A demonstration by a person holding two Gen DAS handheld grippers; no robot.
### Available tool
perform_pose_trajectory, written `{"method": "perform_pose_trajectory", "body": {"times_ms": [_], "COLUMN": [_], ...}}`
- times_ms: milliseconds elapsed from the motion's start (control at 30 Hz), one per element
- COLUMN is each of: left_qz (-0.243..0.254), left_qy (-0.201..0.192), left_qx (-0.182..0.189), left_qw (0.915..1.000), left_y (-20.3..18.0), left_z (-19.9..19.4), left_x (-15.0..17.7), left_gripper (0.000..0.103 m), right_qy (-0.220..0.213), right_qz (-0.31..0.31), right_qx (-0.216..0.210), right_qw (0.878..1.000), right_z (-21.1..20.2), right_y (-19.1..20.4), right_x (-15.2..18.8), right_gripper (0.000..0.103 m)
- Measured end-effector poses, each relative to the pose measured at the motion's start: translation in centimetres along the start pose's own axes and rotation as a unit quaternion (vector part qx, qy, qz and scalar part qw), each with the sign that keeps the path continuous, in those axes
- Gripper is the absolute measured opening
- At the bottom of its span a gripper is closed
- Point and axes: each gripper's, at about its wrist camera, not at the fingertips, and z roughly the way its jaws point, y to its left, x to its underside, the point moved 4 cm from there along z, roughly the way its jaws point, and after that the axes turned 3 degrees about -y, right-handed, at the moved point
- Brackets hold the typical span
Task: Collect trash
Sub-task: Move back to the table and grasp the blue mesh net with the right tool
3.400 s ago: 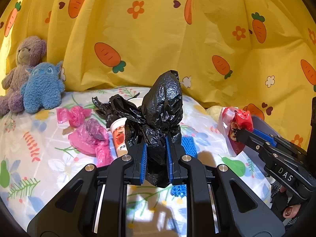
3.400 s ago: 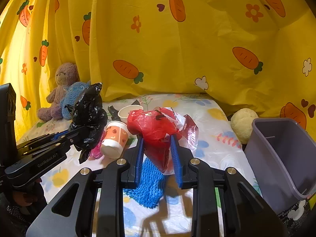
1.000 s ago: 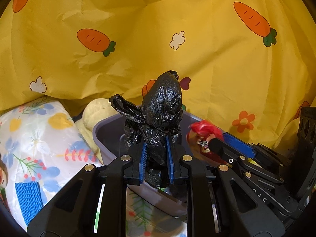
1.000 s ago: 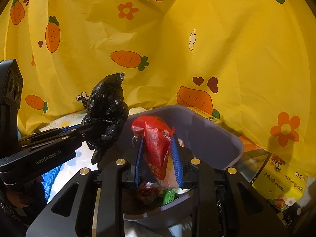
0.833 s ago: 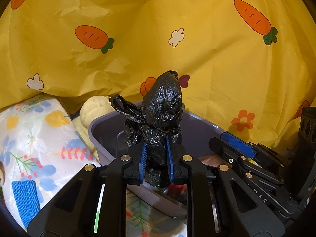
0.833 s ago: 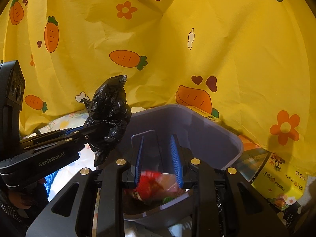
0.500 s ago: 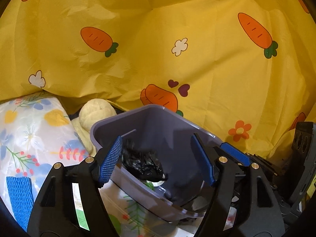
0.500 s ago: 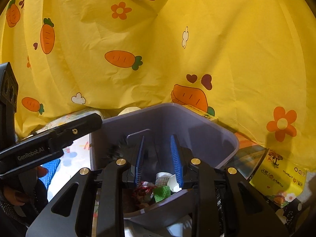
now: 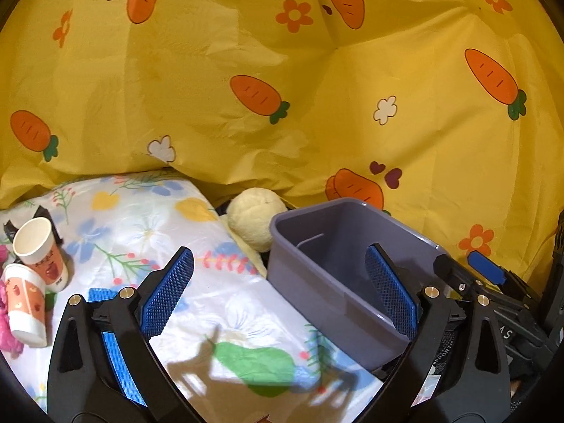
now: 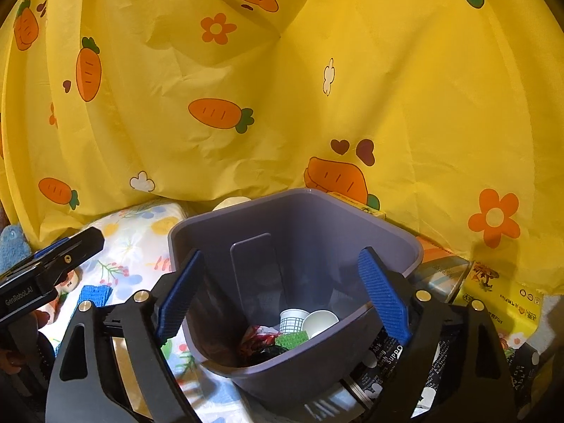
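The grey-purple bin (image 10: pixel 387 232) stands right under my right gripper (image 10: pixel 282 294), whose jaws are opening with nothing between them. Inside the bin lie a red bag (image 10: pixel 257 335), a black bag (image 10: pixel 268 350), white cups (image 10: pixel 317 320) and a green scrap (image 10: pixel 292 340). My left gripper (image 9: pixel 278 292) is also opening and empty. It straddles the bin's left wall (image 9: pixel 317 282) and the bed. Two paper cups (image 9: pixel 38 250) stand at the bed's left edge beside pink bags (image 9: pixel 5 331). A blue foam net (image 9: pixel 116 352) lies behind the left finger.
A yellow carrot-print curtain (image 9: pixel 282 88) closes off the back. A cream plush ball (image 9: pixel 255 216) sits between the floral bedsheet (image 9: pixel 148 225) and the bin. Yellow packages (image 10: pixel 500 292) lie right of the bin. A blue plush toy (image 10: pixel 10 246) shows at far left.
Both grippers have let go: the red bag, then the black bag, dropped into the bin. The left gripper swung left, bringing the bed and the cups into view.
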Motion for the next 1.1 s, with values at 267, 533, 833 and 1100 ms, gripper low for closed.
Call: {"method": "perform_pose_trajectory", "body": {"times_ms": [267,533,833,1100], "left_qz": [-0.019,-0.046,-0.068,-0.104], "left_qy": [-0.002,-0.006,-0.001,-0.011], "left_qx": [-0.059,-0.146,-0.228,-0.275], "left_qw": [0.9981,0.9882,0.9713,0.9558], "left_y": [3.4,9.4,16.5,21.8], "left_z": [-3.6,-8.0,-12.8,-17.2], "left_x": [1.6,3.5,6.4,8.2], "left_gripper": [0.096,0.096,0.096,0.096], "right_qy": [0.001,0.017,0.058,0.114], "right_qz": [-0.008,-0.04,-0.093,-0.147], "right_qx": [-0.008,-0.057,-0.125,-0.159], "right_qw": [1.0,0.997,0.986,0.97], "right_z": [-1.2,-1.8,-1.3,0.1], "right_y": [2.5,8.1,16.7,23.3], "right_x": [0.6,2.1,5.3,9.2], "right_gripper": [0.087,0.087,0.087,0.087]}}
